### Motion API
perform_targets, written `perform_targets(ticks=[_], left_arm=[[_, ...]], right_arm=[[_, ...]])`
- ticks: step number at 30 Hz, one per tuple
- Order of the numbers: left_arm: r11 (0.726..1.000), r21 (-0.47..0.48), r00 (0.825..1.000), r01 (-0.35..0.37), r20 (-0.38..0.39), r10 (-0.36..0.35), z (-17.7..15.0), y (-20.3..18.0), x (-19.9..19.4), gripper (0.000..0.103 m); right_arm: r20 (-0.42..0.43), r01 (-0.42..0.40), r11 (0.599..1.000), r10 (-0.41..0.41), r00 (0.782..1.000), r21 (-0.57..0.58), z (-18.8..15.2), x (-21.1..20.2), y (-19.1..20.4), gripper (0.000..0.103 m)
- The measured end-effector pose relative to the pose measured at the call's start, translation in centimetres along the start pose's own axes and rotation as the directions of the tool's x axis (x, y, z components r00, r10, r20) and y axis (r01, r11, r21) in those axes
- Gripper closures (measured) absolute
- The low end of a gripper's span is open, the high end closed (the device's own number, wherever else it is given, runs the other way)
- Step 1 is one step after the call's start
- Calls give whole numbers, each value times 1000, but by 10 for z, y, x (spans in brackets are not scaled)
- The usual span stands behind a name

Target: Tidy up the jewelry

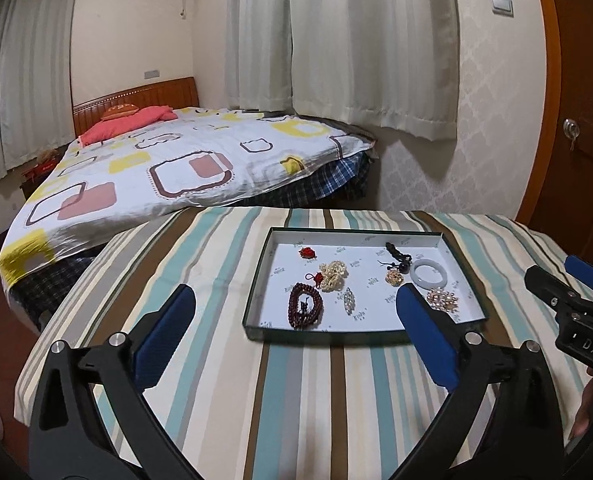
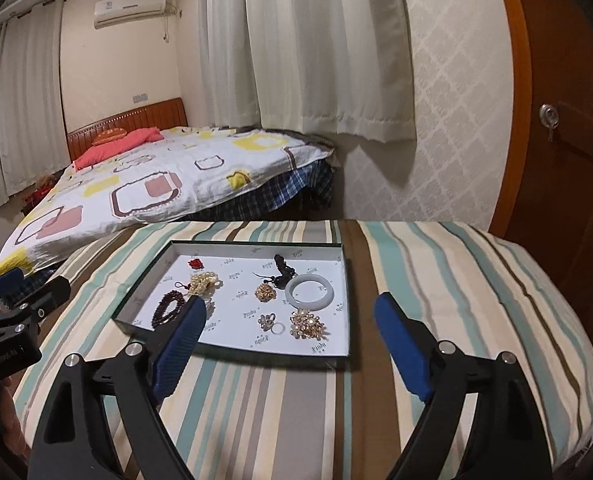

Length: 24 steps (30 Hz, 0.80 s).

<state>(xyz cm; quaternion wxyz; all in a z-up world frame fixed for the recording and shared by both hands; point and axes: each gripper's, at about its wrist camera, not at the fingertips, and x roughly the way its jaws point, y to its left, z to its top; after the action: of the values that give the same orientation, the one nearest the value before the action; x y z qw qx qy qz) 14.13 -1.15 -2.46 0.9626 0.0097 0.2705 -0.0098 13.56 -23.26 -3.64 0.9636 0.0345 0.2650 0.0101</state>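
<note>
A shallow box tray (image 1: 261,268) (image 2: 346,280) lies on a striped cloth and holds several pieces of jewelry. Among them are a pale jade bangle (image 1: 429,272) (image 2: 311,290), dark red beads (image 1: 305,310) (image 2: 169,306), a cream pearl heap (image 1: 333,274) (image 2: 202,282), a red flower piece (image 1: 308,253) (image 2: 195,264) and a gold cluster brooch (image 1: 442,299) (image 2: 306,323). My left gripper (image 1: 296,304) hangs open above the tray's near edge, nothing between its blue pads. My right gripper (image 2: 290,312) is open too, empty, over the tray's near side.
The striped cloth (image 1: 336,400) (image 2: 436,264) covers a table whose far edge meets a bed (image 1: 168,160) (image 2: 136,184). Curtains and a patterned wall stand behind. A wooden door (image 1: 580,132) (image 2: 568,140) is at the right.
</note>
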Motion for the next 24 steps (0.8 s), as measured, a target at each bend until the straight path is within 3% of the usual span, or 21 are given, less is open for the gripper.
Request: perform_targets(ticks=[10,24], left_arm=[[1000,-24,999,-4,32,4,-5,9,-40,5],[1000,-26,999,1,54,0,-7,9,-60,5]], right_arm=[[68,-9,1000,10,998,-13,1,-43,8,19],[115,-2,1000,3,993,-8,-1,-69,9,19]])
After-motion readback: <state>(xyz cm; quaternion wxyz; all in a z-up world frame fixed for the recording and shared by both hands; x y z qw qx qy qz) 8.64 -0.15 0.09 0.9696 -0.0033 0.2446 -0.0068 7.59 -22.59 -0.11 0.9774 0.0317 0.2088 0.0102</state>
